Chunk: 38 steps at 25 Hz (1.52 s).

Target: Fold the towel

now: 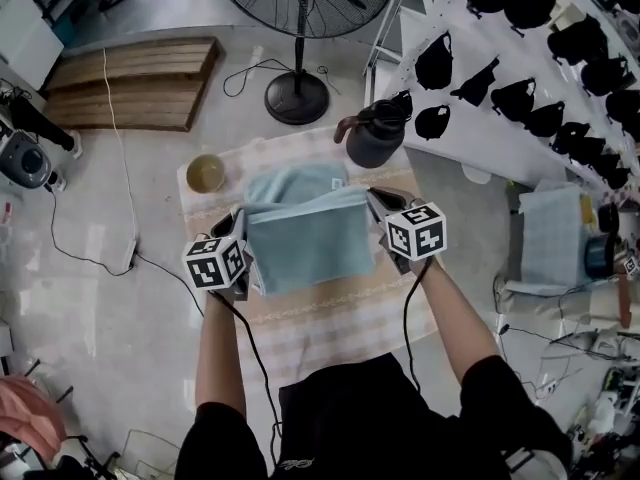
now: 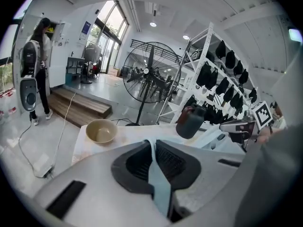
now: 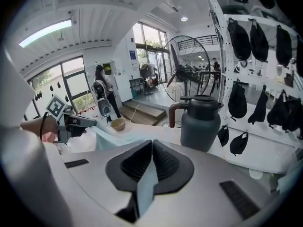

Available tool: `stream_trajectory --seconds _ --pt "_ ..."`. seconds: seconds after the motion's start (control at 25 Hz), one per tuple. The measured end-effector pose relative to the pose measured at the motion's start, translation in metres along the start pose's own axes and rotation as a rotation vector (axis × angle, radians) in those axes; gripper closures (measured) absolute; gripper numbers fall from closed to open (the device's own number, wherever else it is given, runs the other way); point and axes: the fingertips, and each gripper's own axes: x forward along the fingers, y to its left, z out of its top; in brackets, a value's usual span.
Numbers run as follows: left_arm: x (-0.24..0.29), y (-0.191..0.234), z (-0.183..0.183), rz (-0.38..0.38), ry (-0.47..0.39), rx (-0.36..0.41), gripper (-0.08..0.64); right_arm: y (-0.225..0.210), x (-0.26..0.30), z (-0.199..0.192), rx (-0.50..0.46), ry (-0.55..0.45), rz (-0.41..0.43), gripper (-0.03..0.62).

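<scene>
Both the left tool [image 1: 243, 225] and the right tool [image 1: 373, 202] pinch edges of the pale blue towel [image 1: 300, 238].

person in a black short-sleeved top [image 1: 340, 413]. left gripper [image 1: 243, 220] and right gripper [image 1: 373, 200]: pale grey shells, dark ribbed pads [image 2: 171, 161], each bearing a white cube [image 1: 415, 230] with black square markers; a thin black cable [image 1: 255, 353] runs back from each along the forearm.

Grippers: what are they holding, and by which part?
The blue towel: left gripper pinches its left edge, right gripper its right edge.
</scene>
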Motion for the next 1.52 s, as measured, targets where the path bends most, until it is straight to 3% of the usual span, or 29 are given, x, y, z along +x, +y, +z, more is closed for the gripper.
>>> stream_trajectory --seconds 0.4,0.6,0.84,0.96,1.04,1.12,1.24,1.52 --pt "0.084 0.036 0.014 0.048 0.087 0.0 0.537 -0.045 0.082 0.011 0.019 0.045 0.05 0.58" --pt "0.106 0.047 0.008 0.046 0.081 -0.105 0.534 -0.061 0.104 0.007 0.066 0.039 0.056 0.58" --pt "0.116 0.053 0.002 0.041 0.075 -0.177 0.53 -0.067 0.117 -0.001 0.108 0.036 0.053 0.58" --pt "0.121 0.055 0.003 0.028 0.05 -0.227 0.471 -0.074 0.121 0.0 0.155 0.012 0.035 0.578" --pt "0.123 0.055 0.003 0.019 0.034 -0.247 0.391 -0.075 0.122 0.001 0.18 -0.016 0.045 0.564" --pt "0.123 0.055 0.002 0.008 0.022 -0.265 0.317 -0.073 0.122 0.004 0.205 -0.046 0.069 0.47" --pt "0.119 0.055 0.001 -0.015 0.019 -0.28 0.308 -0.069 0.12 0.005 0.212 -0.055 0.089 0.439" --pt "0.103 0.05 -0.005 -0.028 0.021 -0.256 0.307 -0.063 0.111 -0.017 0.135 0.012 0.088 0.439"
